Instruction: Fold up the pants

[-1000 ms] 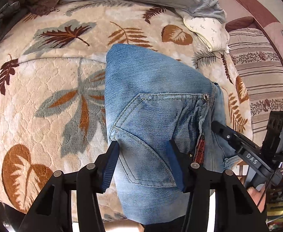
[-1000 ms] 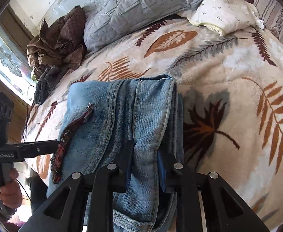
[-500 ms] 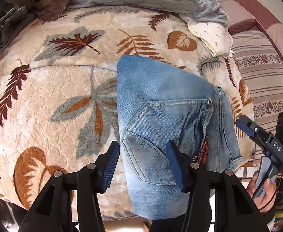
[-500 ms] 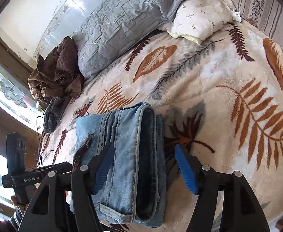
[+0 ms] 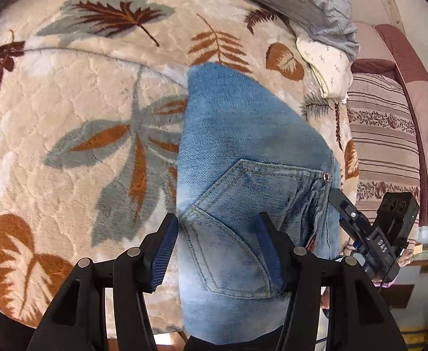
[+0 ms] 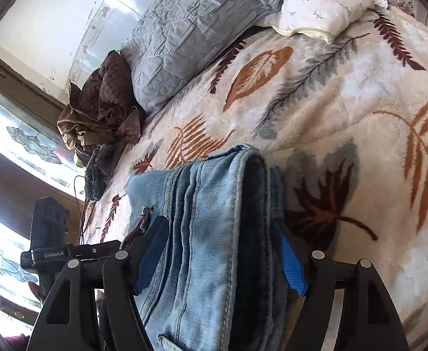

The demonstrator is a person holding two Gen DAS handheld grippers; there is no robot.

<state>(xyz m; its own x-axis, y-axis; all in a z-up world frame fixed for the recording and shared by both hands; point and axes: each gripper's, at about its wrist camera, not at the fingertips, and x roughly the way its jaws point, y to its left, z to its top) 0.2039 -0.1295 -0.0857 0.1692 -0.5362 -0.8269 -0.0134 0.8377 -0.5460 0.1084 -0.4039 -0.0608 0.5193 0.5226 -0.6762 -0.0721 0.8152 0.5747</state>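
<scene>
A: Where are the jeans (image 5: 243,158) now?

B: Folded bundle on the leaf blanket (image 5: 67,93), near its front edge, well short of the grey pillow (image 6: 190,32).

A: What changed?

B: Right gripper (image 6: 222,260) let go a sec ago, jaws now wide, straddling the bundle's thick edge. Fold looks done imo.

A: Left gripper (image 5: 216,251)?

B: Jaws apart too, poised above the back pocket (image 5: 243,222), gripping nothing.
</scene>
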